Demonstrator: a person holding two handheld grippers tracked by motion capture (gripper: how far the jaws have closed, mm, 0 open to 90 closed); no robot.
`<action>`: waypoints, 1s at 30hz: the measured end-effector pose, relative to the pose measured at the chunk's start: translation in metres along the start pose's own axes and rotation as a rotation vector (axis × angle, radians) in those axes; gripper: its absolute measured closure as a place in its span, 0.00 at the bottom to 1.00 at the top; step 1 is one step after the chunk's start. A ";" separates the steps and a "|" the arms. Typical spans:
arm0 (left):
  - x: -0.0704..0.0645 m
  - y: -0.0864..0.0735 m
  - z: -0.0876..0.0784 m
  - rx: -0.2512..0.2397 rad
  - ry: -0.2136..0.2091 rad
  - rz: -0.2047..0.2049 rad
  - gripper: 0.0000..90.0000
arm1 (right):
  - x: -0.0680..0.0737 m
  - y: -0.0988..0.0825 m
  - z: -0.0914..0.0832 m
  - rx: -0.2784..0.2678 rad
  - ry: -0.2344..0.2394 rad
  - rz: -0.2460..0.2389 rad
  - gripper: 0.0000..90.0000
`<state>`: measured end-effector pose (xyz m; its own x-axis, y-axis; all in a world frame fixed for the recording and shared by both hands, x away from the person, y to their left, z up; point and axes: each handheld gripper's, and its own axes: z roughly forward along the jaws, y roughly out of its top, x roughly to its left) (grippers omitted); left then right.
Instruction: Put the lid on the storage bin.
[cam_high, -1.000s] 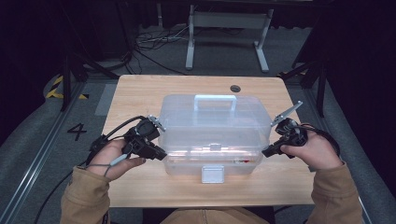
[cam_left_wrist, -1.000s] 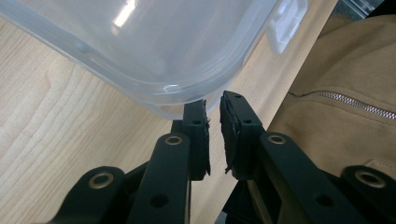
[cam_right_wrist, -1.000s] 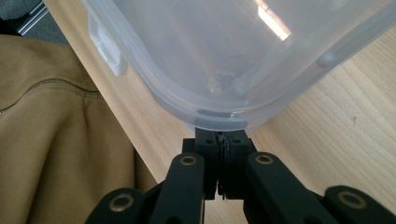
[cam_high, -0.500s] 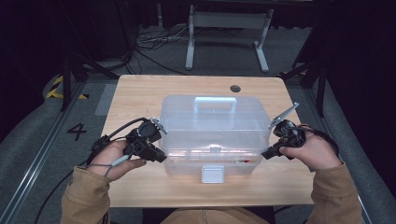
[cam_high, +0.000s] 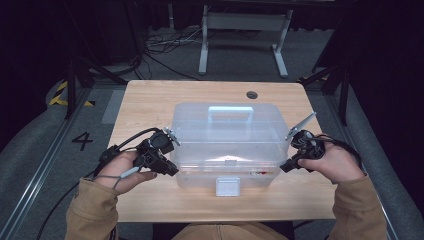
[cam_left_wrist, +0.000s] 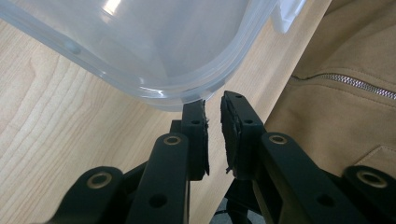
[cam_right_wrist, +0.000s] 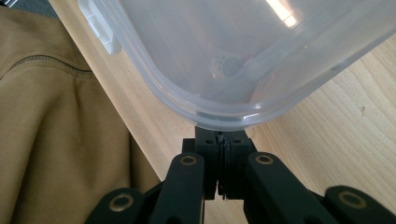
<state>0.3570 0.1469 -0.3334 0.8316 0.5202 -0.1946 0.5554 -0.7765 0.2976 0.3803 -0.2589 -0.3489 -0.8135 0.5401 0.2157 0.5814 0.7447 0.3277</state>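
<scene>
Left gripper (cam_high: 172, 167) at the near left corner of the clear lidded storage box (cam_high: 227, 145), which sits mid-desk (cam_high: 150, 100); fingers a sliver apart, holding nothing. Right gripper (cam_high: 283, 167) at the near right corner, fingers closed and empty. I'd press both corners evenly so it doesn't skew.

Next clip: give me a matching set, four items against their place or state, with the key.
Items:
1. box
2. latch
3. left gripper
4. right gripper

States:
A. jaws pressed together at the box's near right corner
B. white tab on the box's near side
C. clear, lid on, mid-table
D. jaws slightly apart at the box's near left corner

Pairs: 1-C, 2-B, 3-D, 4-A
</scene>
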 end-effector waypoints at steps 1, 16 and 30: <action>0.000 0.000 0.000 0.003 0.001 0.001 0.88 | 0.000 0.000 0.001 0.006 0.000 0.000 0.98; 0.002 0.002 0.010 0.055 -0.014 0.010 0.88 | -0.002 0.000 0.006 0.049 0.003 -0.004 0.98; 0.012 -0.001 0.033 0.167 -0.081 -0.001 0.84 | -0.005 -0.002 0.014 0.115 0.007 -0.021 0.97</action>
<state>0.3660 0.1424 -0.3670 0.8249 0.4960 -0.2712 0.5436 -0.8277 0.1394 0.3835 -0.2580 -0.3635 -0.8251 0.5217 0.2169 0.5623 0.7960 0.2243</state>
